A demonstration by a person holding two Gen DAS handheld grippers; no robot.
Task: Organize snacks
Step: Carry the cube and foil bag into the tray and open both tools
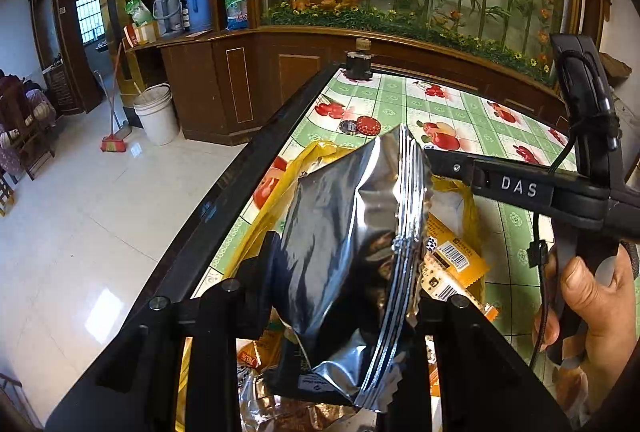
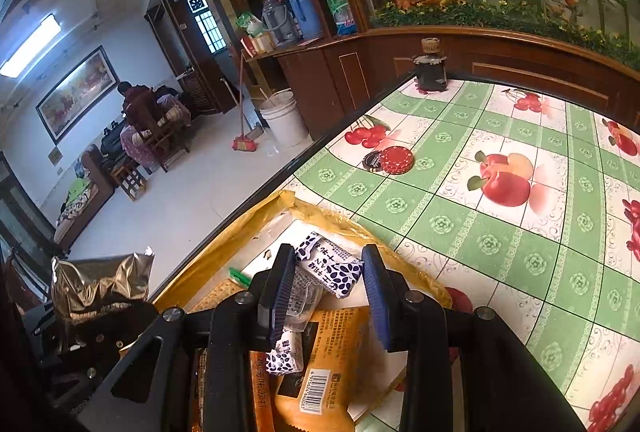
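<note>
A crinkled silver foil snack bag hangs upright over the table's near edge, with my left gripper shut on it. In the right wrist view this foil bag shows at the lower left. My right gripper is shut on a small navy-and-white patterned packet, held crosswise above an open yellow plastic bag. A second patterned packet and orange snack packets lie in that bag. The left wrist view shows the right gripper, a hand on its handle and the orange packets.
The table has a green fruit-print cloth and a black rim. A red round tin and a dark jar stand farther back. A white bucket and a broom are on the floor. A person sits far off.
</note>
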